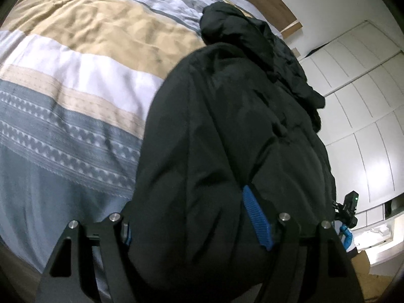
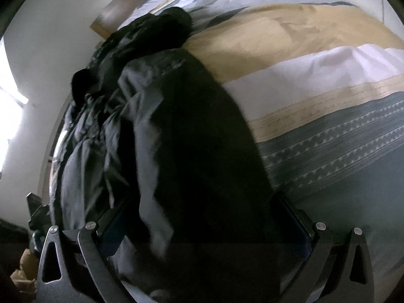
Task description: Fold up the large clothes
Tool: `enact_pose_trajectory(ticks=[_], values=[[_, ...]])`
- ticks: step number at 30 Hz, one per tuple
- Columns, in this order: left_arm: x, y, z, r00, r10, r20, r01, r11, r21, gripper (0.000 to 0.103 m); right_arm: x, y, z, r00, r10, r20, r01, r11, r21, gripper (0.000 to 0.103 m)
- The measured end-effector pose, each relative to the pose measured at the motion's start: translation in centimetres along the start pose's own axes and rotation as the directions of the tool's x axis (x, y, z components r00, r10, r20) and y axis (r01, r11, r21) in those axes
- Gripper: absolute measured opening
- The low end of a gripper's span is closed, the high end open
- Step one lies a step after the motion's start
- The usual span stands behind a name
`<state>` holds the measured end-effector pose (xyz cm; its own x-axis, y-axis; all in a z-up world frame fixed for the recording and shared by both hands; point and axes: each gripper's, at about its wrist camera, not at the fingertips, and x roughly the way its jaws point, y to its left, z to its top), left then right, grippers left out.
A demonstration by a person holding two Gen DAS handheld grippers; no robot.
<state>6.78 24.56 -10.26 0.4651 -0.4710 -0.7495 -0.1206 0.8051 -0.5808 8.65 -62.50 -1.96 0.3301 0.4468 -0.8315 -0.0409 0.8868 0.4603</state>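
A black puffy jacket lies along the edge of the bed, its hood end bunched at the far side. My left gripper is shut on a thick fold of its near end, and the blue pads press into the fabric from both sides. In the right wrist view the same jacket runs away from me, its shiny lining showing on the left. My right gripper is closed around another thick part of the near end, with fabric filling the whole gap between its fingers.
The bed carries a striped duvet in yellow, white and patterned grey-blue. A wooden headboard and a white wall stand beyond it. White wardrobe doors rise on the right. The other gripper's body shows past the jacket.
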Motion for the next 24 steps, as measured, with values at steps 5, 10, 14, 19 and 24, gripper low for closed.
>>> enact_pose_trajectory(ticks=[5,10,14,19,24], values=[[0.0,-0.3,-0.5,0.999,-0.032,0.0,0.032,0.999,-0.012,0.07,-0.2,0.8,-1.3,0.997,0.073,-0.003,-0.073,0.997,-0.016,0.103],[-0.1,0.0,-1.5,0.996,-0.083,0.015,0.084,0.995,-0.048,0.07,-0.9,0.8,-2.1,0.992,0.123,0.019,-0.124,0.992,0.021,0.097],[0.1,-0.2,-2.0,0.994,-0.105,0.035,0.107,0.992,-0.065,0.07,-1.1,0.5,-2.7,0.99,0.137,0.03,-0.139,0.989,0.058,0.082],[0.4,-0.9,-2.2,0.991,-0.122,0.047,0.125,0.99,-0.066,0.069,-1.1,0.4,-3.1,0.987,0.157,0.041,-0.16,0.982,0.1,0.072],[0.8,-1.0,-2.6,0.992,-0.115,0.06,0.12,0.989,-0.084,0.069,-0.9,0.5,-3.3,0.986,0.158,0.046,-0.163,0.978,0.134,0.064]])
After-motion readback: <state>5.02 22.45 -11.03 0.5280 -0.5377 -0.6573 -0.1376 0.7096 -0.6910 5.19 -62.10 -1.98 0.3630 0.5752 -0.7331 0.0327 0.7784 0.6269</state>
